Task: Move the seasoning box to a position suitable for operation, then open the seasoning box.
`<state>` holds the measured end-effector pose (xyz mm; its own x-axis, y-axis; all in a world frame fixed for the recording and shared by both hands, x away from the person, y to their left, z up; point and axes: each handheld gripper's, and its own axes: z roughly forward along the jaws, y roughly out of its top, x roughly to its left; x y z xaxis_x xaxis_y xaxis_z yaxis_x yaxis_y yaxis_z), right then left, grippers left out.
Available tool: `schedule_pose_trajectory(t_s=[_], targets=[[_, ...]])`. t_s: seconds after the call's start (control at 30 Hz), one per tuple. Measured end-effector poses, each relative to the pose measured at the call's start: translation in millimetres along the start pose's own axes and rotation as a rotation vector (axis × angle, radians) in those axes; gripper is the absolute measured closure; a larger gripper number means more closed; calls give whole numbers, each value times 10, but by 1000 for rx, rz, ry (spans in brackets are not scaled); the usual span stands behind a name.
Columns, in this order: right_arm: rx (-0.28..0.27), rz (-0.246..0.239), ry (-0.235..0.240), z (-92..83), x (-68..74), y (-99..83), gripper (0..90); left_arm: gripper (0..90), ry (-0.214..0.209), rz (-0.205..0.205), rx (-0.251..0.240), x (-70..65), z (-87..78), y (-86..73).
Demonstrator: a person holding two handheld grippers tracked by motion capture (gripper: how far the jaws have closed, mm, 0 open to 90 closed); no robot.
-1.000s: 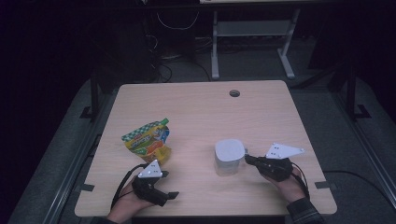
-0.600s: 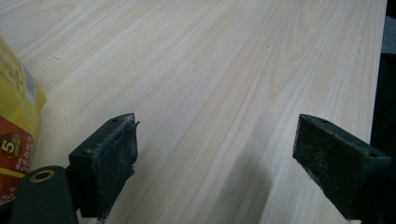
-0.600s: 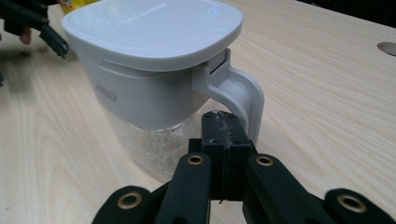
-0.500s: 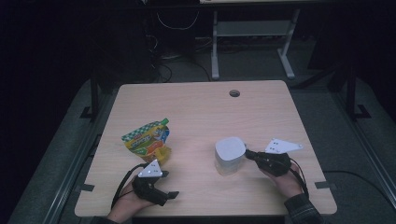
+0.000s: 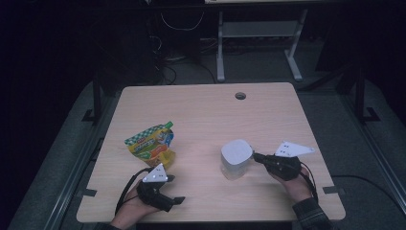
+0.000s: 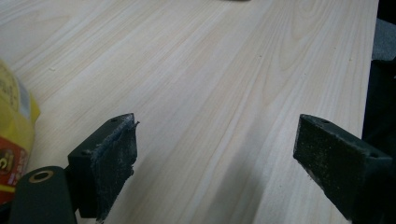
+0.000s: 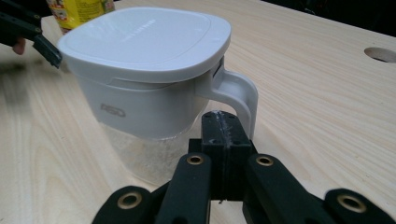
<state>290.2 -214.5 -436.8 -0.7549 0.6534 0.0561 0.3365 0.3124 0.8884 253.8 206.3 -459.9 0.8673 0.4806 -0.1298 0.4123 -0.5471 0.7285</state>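
Note:
A white lidded jug (image 5: pixel 236 158) with a clear lower body stands on the table (image 5: pixel 201 110), right of centre. Its handle (image 7: pixel 240 93) points at my right gripper (image 5: pixel 256 156). In the right gripper view that gripper (image 7: pixel 222 121) is shut, with nothing seen between the jaws and its tip right at the lower handle. A colourful pouch (image 5: pixel 151 143) lies flat at the left. Just in front of the pouch, my left gripper (image 5: pixel 175 189) is open over bare wood. In the left gripper view the left gripper (image 6: pixel 215 158) has its jaws wide apart, with the pouch (image 6: pixel 11 126) at the left edge.
A round cable hole (image 5: pixel 240 96) sits near the table's far edge. A white metal frame (image 5: pixel 258 38) stands on the dark floor behind the table. Bare wood lies between the pouch and the jug.
My right gripper has slid left towards the jug until its tip meets the handle. The left gripper and the pouch have stayed put.

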Motion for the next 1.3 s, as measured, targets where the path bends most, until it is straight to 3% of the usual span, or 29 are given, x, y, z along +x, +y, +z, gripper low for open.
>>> schedule_pose_trajectory(t_s=[0.37, 0.67, 1.3], targets=[[-46, 38, 5, -141, -43, 84, 896, 115, 12, 9, -27, -24, 57, 183], [-63, 40, -11, -168, -97, 176, 895, 110, -9, 34, -31, -92, 200, 360], [-78, 48, 19, -24, -157, 409, 895, 120, -7, 100, -132, -28, 469, 814]])
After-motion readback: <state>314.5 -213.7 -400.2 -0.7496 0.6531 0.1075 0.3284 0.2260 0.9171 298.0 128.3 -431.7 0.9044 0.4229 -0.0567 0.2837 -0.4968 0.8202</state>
